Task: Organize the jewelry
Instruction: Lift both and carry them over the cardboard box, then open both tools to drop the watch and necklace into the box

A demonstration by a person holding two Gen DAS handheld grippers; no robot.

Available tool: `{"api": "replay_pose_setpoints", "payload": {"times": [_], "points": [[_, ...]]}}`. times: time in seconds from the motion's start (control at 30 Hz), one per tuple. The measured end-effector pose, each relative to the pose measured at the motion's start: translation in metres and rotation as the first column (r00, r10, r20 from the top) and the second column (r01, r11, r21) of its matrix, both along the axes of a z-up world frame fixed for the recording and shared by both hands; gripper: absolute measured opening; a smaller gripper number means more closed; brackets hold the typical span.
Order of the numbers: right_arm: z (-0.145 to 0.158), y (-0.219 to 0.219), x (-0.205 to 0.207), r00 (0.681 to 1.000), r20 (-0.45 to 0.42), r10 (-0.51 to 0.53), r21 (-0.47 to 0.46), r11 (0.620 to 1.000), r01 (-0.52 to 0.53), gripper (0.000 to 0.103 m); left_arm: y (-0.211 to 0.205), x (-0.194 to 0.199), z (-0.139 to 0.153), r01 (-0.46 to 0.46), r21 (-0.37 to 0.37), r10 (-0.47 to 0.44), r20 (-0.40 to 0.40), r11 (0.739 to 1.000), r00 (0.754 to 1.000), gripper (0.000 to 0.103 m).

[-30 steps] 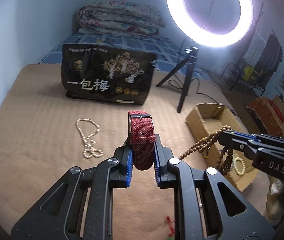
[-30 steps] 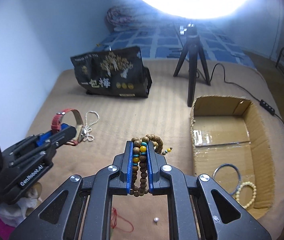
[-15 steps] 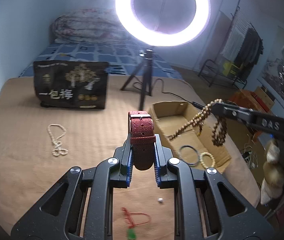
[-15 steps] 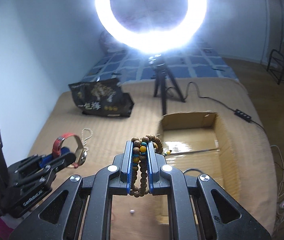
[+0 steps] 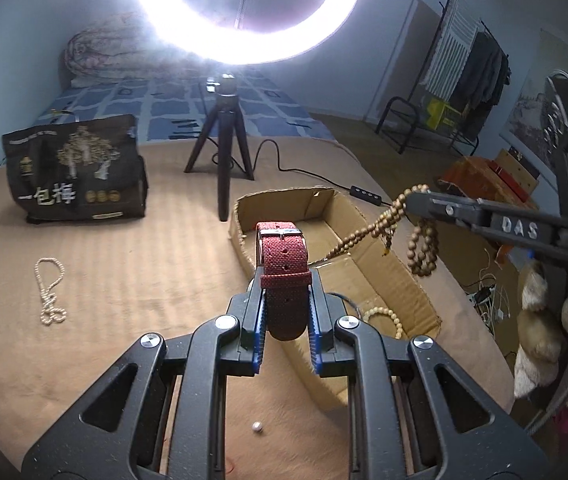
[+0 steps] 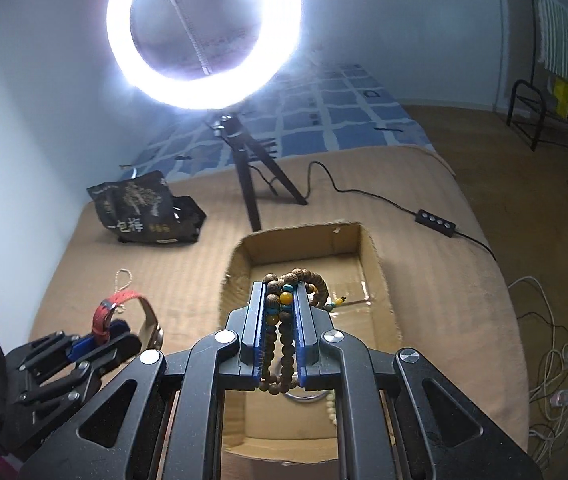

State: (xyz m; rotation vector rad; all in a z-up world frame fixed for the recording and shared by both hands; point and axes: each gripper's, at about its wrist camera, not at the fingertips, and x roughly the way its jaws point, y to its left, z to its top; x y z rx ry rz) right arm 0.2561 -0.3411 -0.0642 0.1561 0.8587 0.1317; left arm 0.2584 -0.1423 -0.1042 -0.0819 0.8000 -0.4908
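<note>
My left gripper (image 5: pixel 285 296) is shut on a red fabric watch strap (image 5: pixel 284 256) and holds it above the near left wall of the open cardboard box (image 5: pixel 399 276). My right gripper (image 6: pixel 282 300) is shut on a brown wooden bead string (image 6: pixel 284 344) with a yellow and teal bead, held over the box (image 6: pixel 240 256). The bead string also hangs from the right gripper in the left wrist view (image 5: pixel 419 248). A cream bead bracelet (image 5: pixel 383 316) and a dark ring lie in the box. A pearl necklace (image 5: pixel 48 292) lies on the tan blanket at left.
A ring light on a tripod (image 5: pixel 224 160) stands behind the box, its cable (image 6: pixel 363 196) running right. A black printed bag (image 5: pixel 76 176) stands at the back left. A loose pearl (image 5: pixel 257 427) and a red cord lie on the blanket near me.
Both grippers have moved right and forward over the box, still holding the strap and the beads. The box now lies directly below the right gripper.
</note>
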Motion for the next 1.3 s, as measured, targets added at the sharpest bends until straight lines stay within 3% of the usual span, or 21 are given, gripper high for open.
{"api": "replay_pose_setpoints", "payload": {"times": [0.37,0.77,1.2,1.27,1.3], "points": [[-0.026,-0.036,0.001,0.999,-0.04,-0.023,0.021,0.999,0.024,0.011,-0.051,0.031,-0.022,0.01,0.03,-0.01,-0.029,0.999,1.0,0.016],[-0.047,-0.05,-0.003,0.997,-0.069,-0.017,0.04,0.999,0.02,0.011,-0.066,0.051,-0.038,-0.03,0.083,0.034,-0.04,0.996,0.999,0.016],[-0.053,-0.05,0.0,0.996,-0.087,0.011,0.048,0.999,-0.007,0.012,-0.069,0.057,-0.036,-0.053,0.106,0.057,-0.037,0.993,0.998,0.016],[-0.053,-0.05,-0.001,0.996,-0.087,0.016,0.044,0.999,-0.012,0.012,-0.07,0.056,-0.036,-0.052,0.115,0.057,-0.043,0.992,0.997,0.021],[-0.053,-0.049,-0.002,0.996,-0.085,0.016,0.038,0.999,-0.013,0.014,-0.071,0.056,-0.036,-0.05,0.116,0.055,-0.042,0.992,0.998,0.037]]}}
